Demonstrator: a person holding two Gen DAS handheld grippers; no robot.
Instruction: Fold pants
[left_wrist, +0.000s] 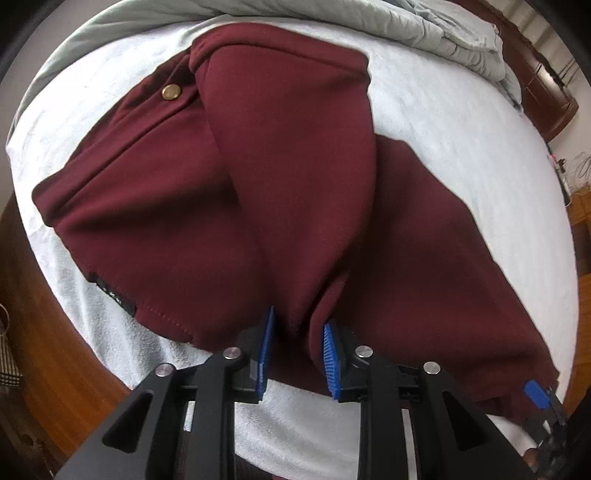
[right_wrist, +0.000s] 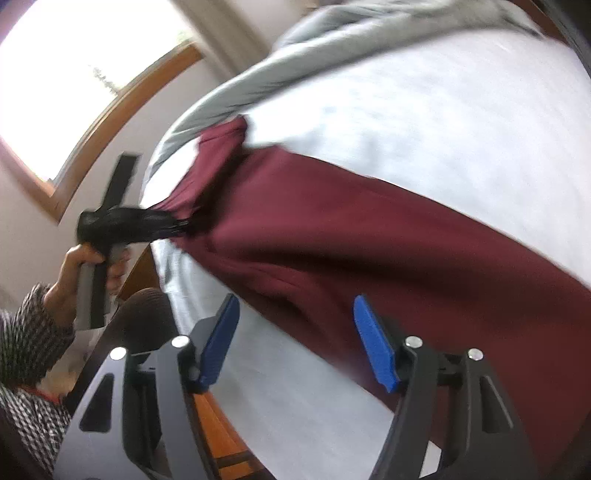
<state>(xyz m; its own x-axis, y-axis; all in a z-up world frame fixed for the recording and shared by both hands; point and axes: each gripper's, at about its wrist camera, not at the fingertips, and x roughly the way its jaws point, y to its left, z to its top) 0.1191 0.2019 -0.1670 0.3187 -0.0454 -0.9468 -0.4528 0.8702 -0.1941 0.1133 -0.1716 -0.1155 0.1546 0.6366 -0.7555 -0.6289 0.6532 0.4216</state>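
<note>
Pants (left_wrist: 295, 192): 1, maroon, on bed (left_wrist: 461, 122) | left tongs (left_wrist: 297, 354): pinching pants fold | right tongs (right_wrist: 295, 343): spread, holding nothing

Left wrist: looked down, close over pants (left_wrist: 288, 206) on bed (left_wrist: 461, 147).
Right wrist: tilted, low along bed edge.
Shared: pants, bed.

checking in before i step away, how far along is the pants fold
Partway. Done: one leg of the maroon pants already lies over the other on the white sheet. In hand: the left gripper pinches a ridge of fabric; the right gripper is open, holding nothing. Left: folding them lengthwise, cuffs toward waistband.
</note>
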